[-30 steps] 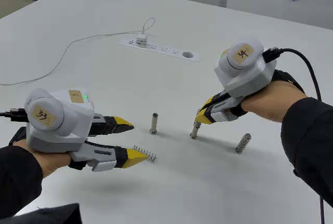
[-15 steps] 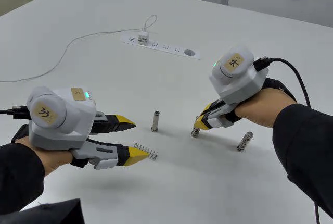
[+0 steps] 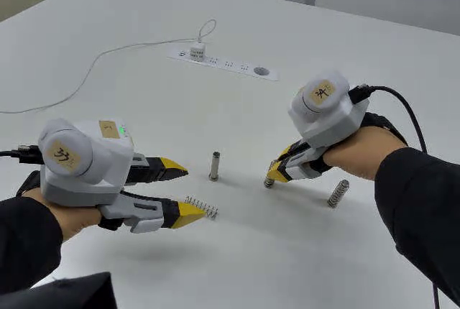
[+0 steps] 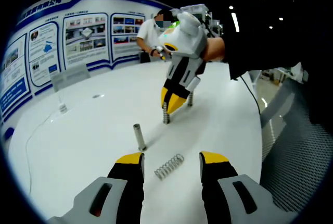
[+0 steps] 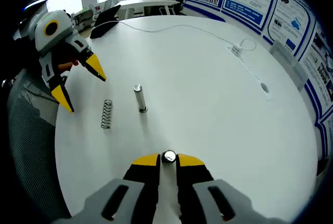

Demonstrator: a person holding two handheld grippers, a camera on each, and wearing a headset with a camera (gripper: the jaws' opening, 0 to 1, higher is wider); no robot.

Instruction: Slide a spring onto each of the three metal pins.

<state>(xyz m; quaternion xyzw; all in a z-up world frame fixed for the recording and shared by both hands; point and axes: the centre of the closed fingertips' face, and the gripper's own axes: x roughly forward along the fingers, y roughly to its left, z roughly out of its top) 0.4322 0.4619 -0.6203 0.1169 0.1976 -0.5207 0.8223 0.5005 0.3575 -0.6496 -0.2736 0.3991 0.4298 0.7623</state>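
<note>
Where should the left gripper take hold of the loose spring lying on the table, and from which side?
Grip the spring at mid-length, jaws across its thin coil sides, not its ends. It lies flat on the table, slanting between the open left gripper tips, so a low approach from the near side probably suits.

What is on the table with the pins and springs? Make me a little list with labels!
bare pin: upright, no spring on it
middle pin: spring on it, right hand-held gripper closed around its top
third pin: wears a spring
loose spring: lying flat on the table
left hand-held gripper: open, jaws either side of the loose spring
power strip: farther back, white cable plugged in
</note>
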